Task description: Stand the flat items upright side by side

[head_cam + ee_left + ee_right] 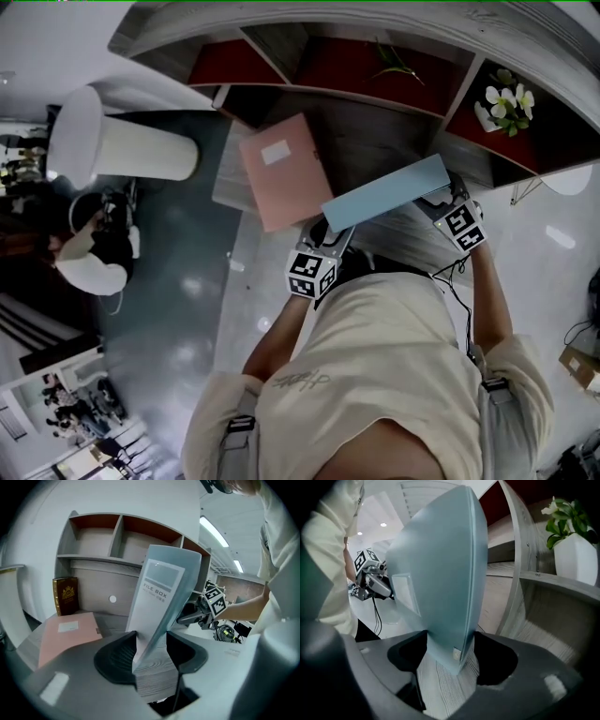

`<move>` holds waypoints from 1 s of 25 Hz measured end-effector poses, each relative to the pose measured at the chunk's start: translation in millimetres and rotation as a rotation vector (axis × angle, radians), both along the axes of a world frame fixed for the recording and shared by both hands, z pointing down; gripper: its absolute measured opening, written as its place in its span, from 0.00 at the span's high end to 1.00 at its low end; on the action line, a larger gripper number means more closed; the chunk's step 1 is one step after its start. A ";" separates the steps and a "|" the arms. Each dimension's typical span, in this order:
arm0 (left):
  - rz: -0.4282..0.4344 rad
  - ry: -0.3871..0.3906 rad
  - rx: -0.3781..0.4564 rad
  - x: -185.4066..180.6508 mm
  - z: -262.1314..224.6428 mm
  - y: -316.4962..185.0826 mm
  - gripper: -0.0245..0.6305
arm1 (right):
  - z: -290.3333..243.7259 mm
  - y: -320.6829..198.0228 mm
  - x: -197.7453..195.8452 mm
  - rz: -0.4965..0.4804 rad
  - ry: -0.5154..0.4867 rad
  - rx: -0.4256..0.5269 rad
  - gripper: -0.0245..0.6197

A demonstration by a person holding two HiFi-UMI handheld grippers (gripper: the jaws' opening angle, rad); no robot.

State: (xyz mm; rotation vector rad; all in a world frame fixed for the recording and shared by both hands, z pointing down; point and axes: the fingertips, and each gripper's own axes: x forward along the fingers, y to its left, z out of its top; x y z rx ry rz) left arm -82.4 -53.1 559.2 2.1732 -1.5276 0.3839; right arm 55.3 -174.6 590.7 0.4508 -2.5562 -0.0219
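A light blue file box (389, 192) is held off the grey wood-grain table (375, 141), tilted, with a gripper on each end. My left gripper (333, 232) is shut on its near-left end; in the left gripper view the file box (161, 597) stands between the jaws of that gripper (150, 651). My right gripper (439, 199) is shut on the right end, and the file box (440, 573) fills the right gripper view above that gripper (447, 651). A pink folder (284, 169) lies flat on the table to the left. A brown book (65, 596) stands upright at the back left.
A curved shelf unit (356, 66) with red-backed compartments runs behind the table. A white pot with a flowering plant (506, 103) sits in its right compartment. A white cylinder bin (131, 145) stands on the floor at the left.
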 end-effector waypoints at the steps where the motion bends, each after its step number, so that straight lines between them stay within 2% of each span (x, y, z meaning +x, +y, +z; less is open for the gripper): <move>1: 0.006 -0.004 0.008 0.8 0.2 0.7 0.64 | 0.2 0.4 0.7 0.003 -0.003 0.001 0.47; 4: 0.025 -0.012 0.024 2.6 0.8 1.2 0.59 | 0.0 0.8 1.3 0.017 -0.017 0.001 0.47; 9: 0.034 -0.089 0.081 -8.0 -1.7 -8.6 0.39 | -0.9 -3.3 -2.1 0.035 -0.031 -0.006 0.48; 11: 0.061 -0.080 0.104 -12.9 -3.2 -14.9 0.32 | -0.5 -4.0 -2.6 0.038 -0.033 -0.009 0.48; 13: 0.131 -0.037 0.120 -10.7 -8.9 -20.6 0.28 | 0.0 -4.2 -2.4 0.041 -0.033 -0.013 0.48; 15: 0.224 -0.010 0.130 -3.4 -16.6 -24.8 0.27 | 0.1 -4.8 -2.9 0.047 -0.035 -0.024 0.48; 16: 0.264 -0.020 0.134 -0.5 -18.1 -26.8 0.27 | 0.2 -5.3 -3.7 0.051 -0.037 -0.031 0.48; 18: 0.327 -0.078 0.136 3.0 -15.8 -31.7 0.27 | 1.9 -6.5 -4.8 0.062 -0.038 -0.045 0.48; 19: 0.344 -0.108 0.133 3.0 -13.7 -35.0 0.30 | 4.0 -7.6 -4.1 0.072 -0.034 -0.054 0.48; 20: 0.347 -0.127 0.130 1.6 -12.3 -38.7 0.33 | 6.9 -9.1 -2.2 0.088 -0.026 -0.061 0.48; 21: 0.338 -0.132 0.127 -0.8 -11.7 -42.3 0.45 | 9.6 -11.2 0.8 0.110 -0.016 -0.067 0.48; 25: 0.225 -0.106 0.125 -8.7 -11.4 -50.9 0.46 | 17.8 -19.9 21.9 0.236 -0.009 -0.103 0.52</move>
